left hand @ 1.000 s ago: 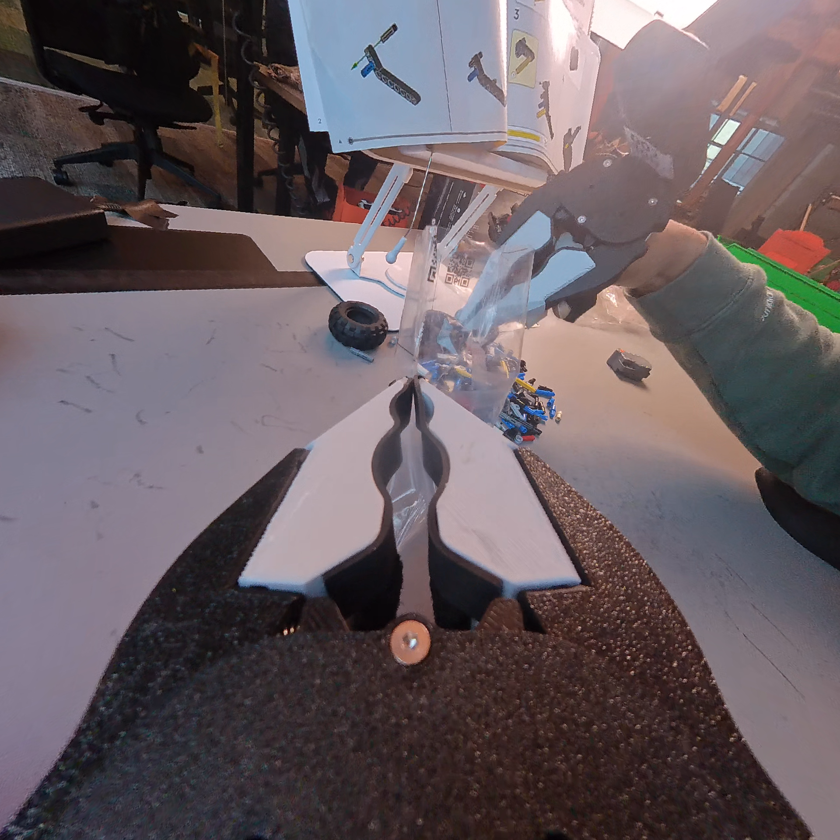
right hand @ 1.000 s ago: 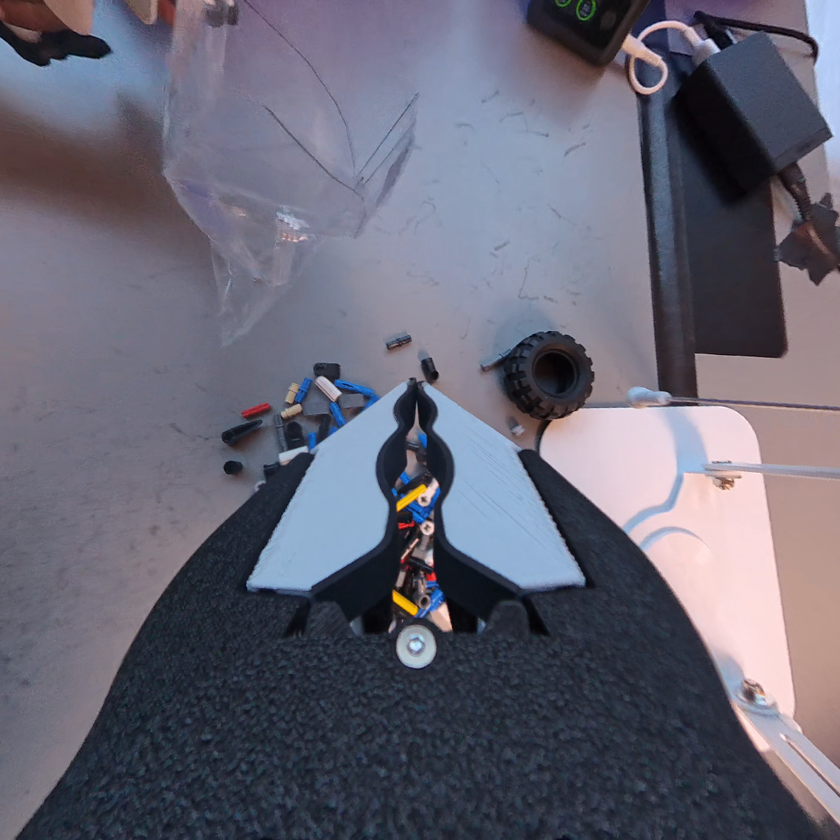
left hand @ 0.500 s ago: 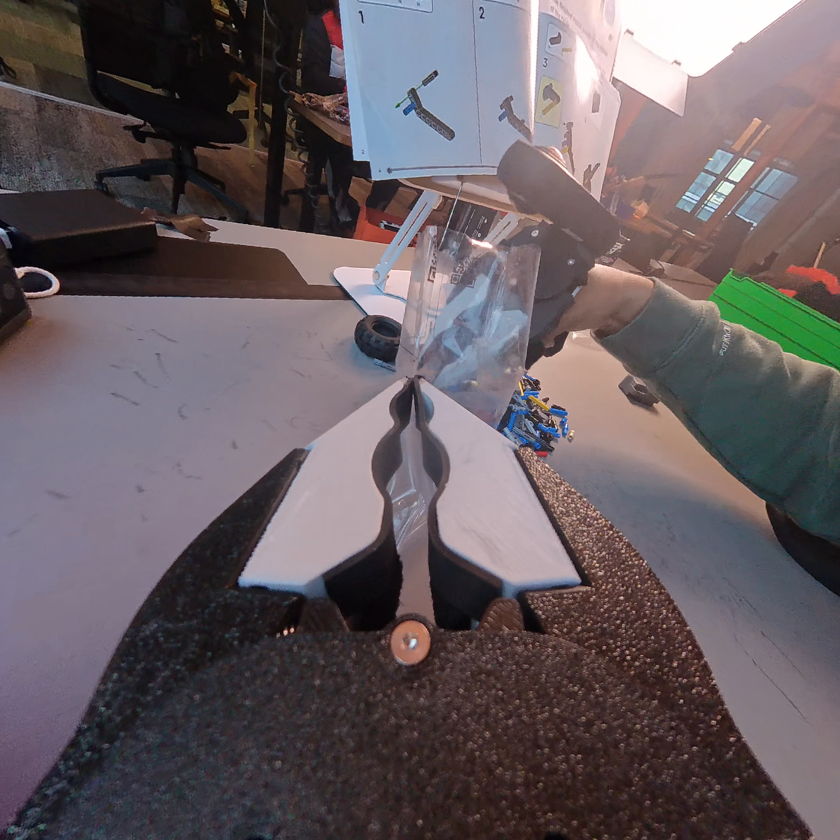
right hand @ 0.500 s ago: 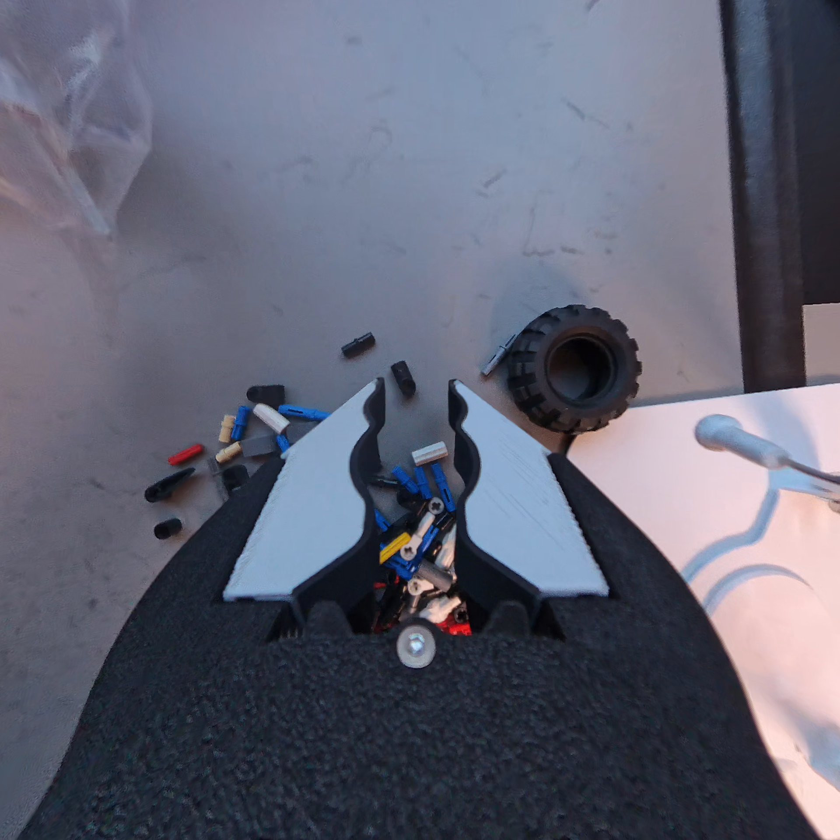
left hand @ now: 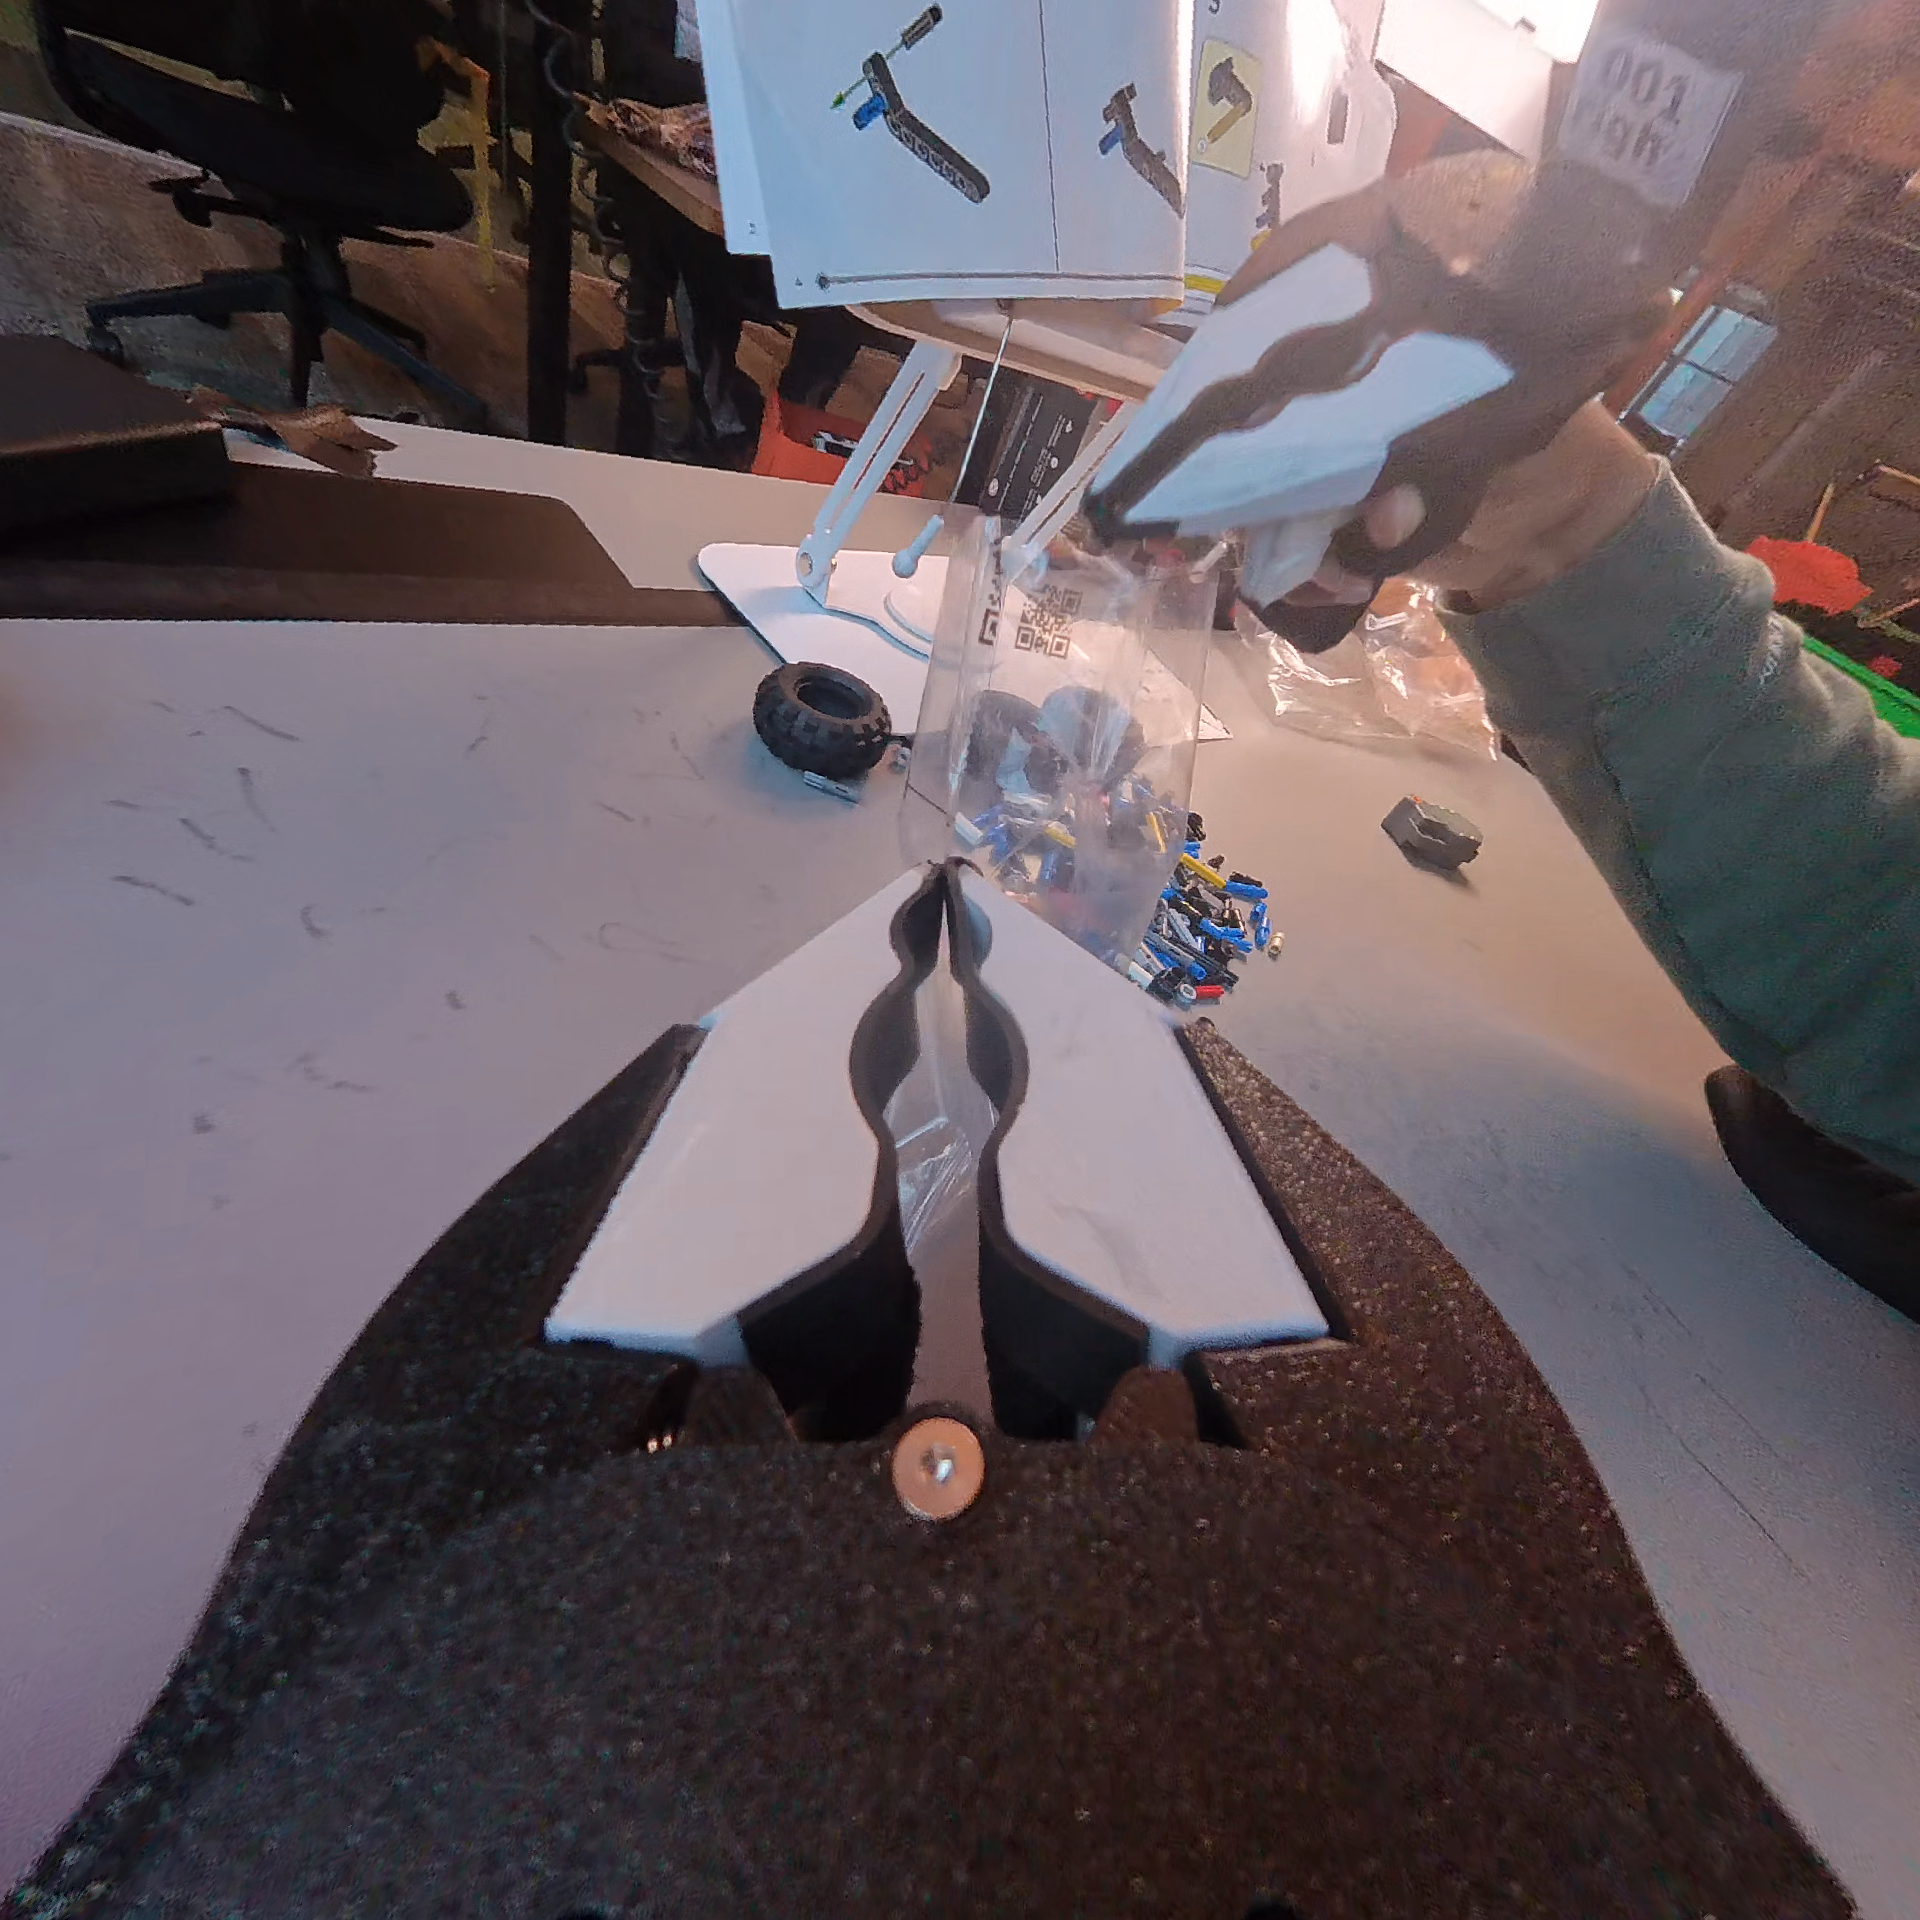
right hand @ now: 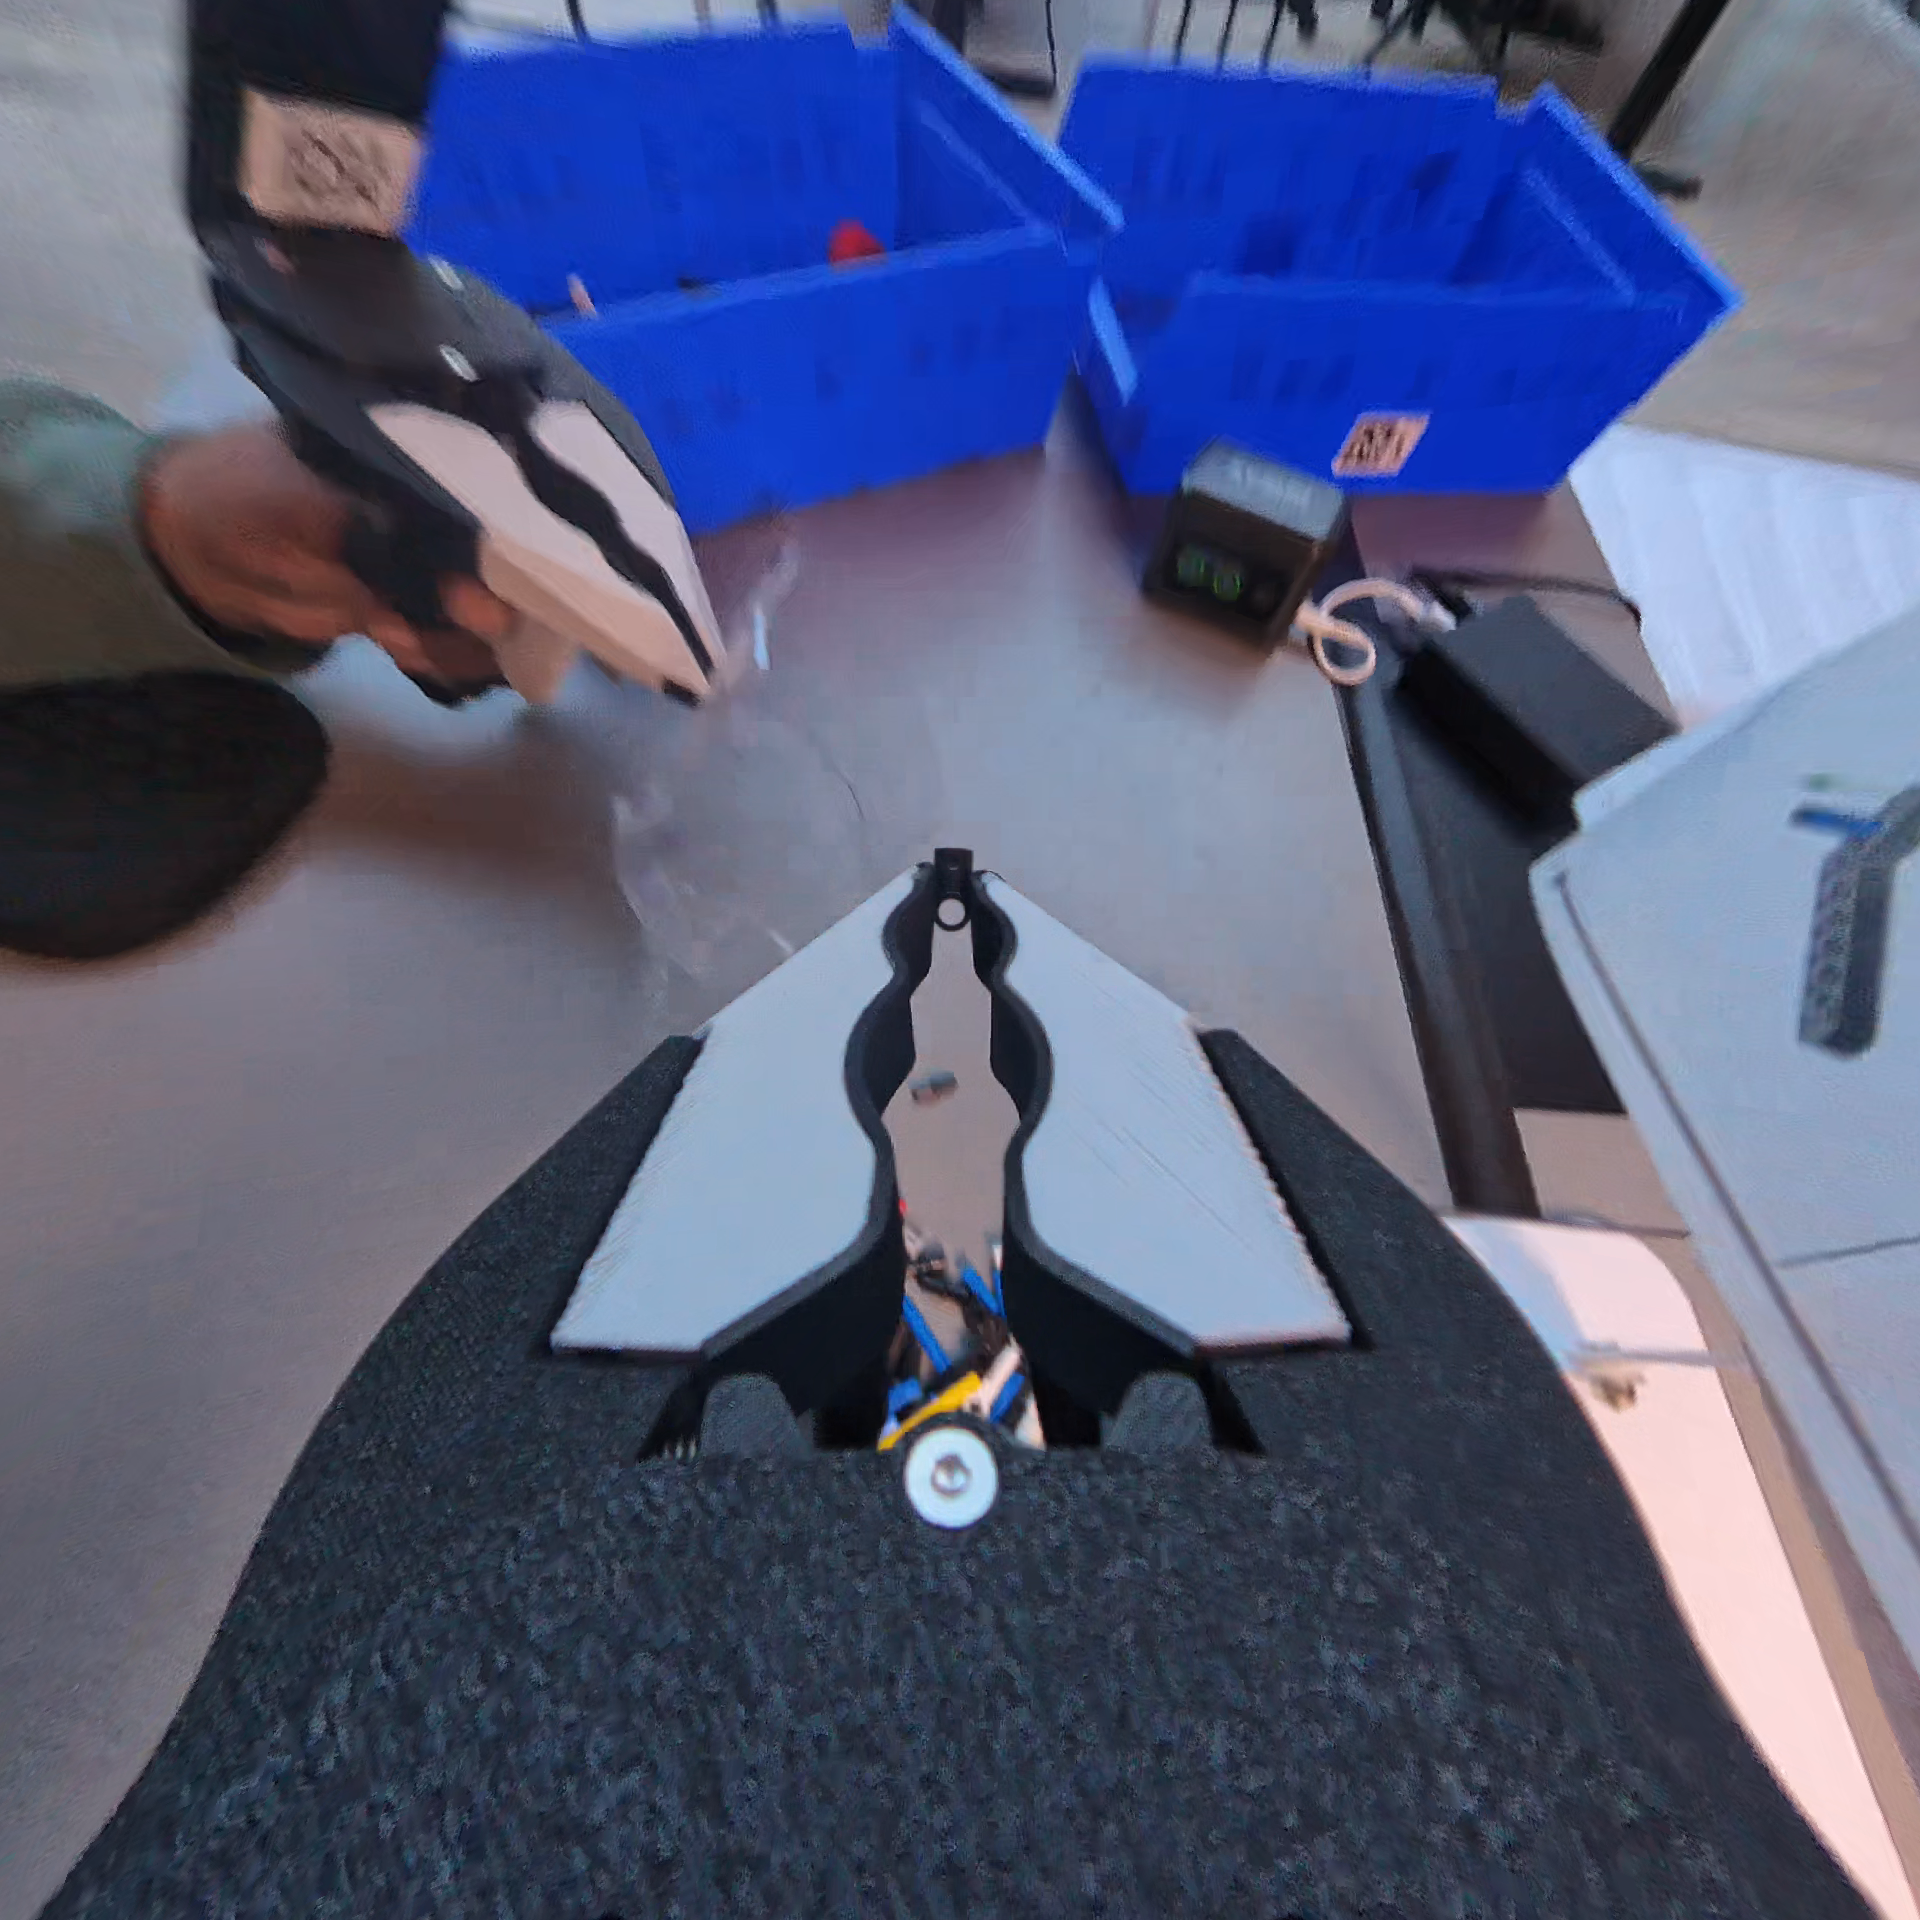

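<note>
1. On the counter (left hand: 364, 831), the left tool (left hand: 945, 881) is pinched tight on the lower corner of a clear bag (left hand: 1060, 717), which stands upright above a pile of small pieces (left hand: 1205, 925).
2. Lifted off the counter, the right tool (right hand: 951, 885) is nearly closed, with a small black peg (right hand: 951, 868) nipped at its very tips. In the left wrist view those tips are at the bag's top edge.
3. My judgement: the peg is held only at the extreme tips, so firm pressure and a slow, level carry suit it. The bag grip is best kept on the corner.
4. Counted: one loose tyre (left hand: 821, 722), one second crumpled bag (left hand: 1371, 675), one dark block (left hand: 1432, 831), one booklet stand (left hand: 831, 582), two blue bins (right hand: 790, 312).
5. Dark round shapes lie inside the bag, but how many I cannot tell.
</note>
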`<state>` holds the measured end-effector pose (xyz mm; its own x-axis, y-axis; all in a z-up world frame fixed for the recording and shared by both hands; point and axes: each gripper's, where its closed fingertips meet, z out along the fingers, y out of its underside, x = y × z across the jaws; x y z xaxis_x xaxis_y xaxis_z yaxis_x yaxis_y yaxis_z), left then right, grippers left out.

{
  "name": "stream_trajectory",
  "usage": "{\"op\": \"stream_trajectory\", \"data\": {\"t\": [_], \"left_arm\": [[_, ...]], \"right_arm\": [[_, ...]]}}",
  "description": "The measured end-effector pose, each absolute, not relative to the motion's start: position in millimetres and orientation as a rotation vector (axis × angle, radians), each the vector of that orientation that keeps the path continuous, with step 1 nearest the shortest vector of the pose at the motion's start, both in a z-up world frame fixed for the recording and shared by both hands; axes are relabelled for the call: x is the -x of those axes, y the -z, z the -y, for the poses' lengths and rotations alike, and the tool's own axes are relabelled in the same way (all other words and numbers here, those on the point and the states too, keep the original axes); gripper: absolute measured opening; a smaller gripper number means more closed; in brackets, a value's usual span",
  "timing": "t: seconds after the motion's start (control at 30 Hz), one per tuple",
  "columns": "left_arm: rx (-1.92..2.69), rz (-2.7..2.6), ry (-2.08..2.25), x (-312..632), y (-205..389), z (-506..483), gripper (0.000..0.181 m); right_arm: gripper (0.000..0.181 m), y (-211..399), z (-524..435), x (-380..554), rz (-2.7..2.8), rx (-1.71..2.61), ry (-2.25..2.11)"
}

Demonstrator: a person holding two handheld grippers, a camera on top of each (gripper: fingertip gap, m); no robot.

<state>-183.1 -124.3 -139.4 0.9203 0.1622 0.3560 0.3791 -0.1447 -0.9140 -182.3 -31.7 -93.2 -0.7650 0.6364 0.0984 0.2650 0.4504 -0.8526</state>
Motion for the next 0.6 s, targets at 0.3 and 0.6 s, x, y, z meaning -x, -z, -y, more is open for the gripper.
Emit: {"op": "stream_trajectory", "data": {"t": [0.3,0.6], "left_arm": [[1.707,0.367,0.202,173,132,121,0.0],[1.695,0.372,0.195,176,129,124,0.0]], "right_arm": [[0.025,68,53,177,2.263,0.754,-1.506],[0.02,209,-75,201,2.417,1.069,-0.456]]}}
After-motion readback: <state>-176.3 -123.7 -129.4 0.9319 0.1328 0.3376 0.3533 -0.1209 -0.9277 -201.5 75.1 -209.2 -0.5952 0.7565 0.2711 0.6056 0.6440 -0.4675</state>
